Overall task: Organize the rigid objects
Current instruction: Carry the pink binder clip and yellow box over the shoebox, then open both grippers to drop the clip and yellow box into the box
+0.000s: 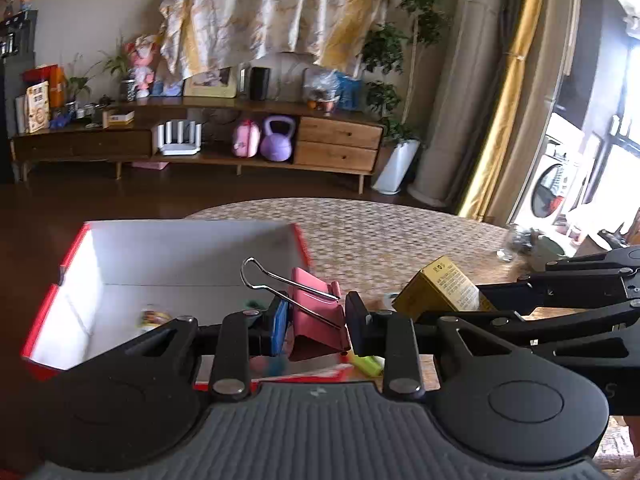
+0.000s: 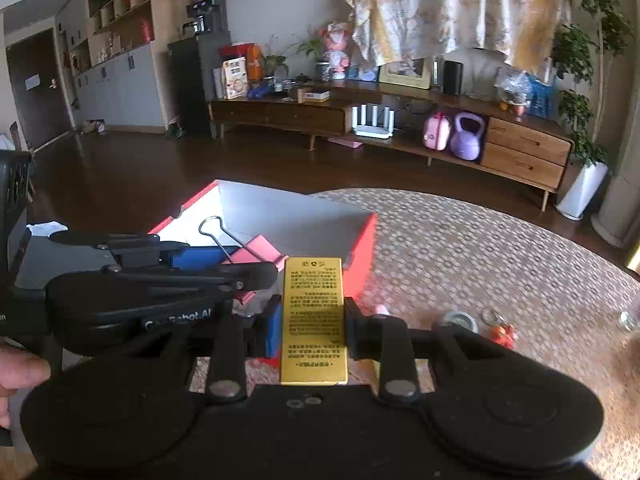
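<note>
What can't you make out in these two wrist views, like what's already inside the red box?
- Red box contents, left wrist view: small items are motion-blurred and partly behind the left gripper holding the pink binder clip.
- Gold box print, right wrist view: too small.
- Small table items, right wrist view: blurred.

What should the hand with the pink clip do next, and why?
Probably carry it a little further over the red box and let go. The left hand-held gripper is shut on the pink binder clip, which hangs at the box's near edge, and small things already lie inside.
</note>
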Motion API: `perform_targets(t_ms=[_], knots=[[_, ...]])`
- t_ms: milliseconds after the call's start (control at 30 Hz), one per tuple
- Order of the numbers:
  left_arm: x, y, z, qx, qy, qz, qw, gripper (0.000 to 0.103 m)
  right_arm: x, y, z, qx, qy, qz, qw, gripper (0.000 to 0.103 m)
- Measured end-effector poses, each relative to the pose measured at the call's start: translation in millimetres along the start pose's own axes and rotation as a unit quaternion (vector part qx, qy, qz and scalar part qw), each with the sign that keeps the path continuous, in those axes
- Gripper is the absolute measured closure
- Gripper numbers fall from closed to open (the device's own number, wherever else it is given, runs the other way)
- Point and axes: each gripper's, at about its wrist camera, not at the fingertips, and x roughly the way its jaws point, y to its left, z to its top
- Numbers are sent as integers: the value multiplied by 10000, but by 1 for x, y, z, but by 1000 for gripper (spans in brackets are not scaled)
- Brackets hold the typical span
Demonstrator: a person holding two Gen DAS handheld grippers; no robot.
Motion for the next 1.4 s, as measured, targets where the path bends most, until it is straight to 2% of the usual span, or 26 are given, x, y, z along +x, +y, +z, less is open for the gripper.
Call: perform_targets(t_ms=[433, 733, 1033, 1400], knots=[[24, 81, 8, -45, 372, 572, 9977, 73, 82, 16, 19, -133, 316, 43, 9994, 74], [72, 125, 17, -66, 891, 881, 9921, 73, 140, 18, 24, -161, 624, -59, 9979, 73], [112, 130, 16, 242, 1259, 884, 9878, 73, 179, 25, 14, -334, 973, -118, 9946, 73], [117, 133, 4, 98, 1446, 768, 9865, 73, 171, 22, 9, -165, 978, -106, 9950, 66]])
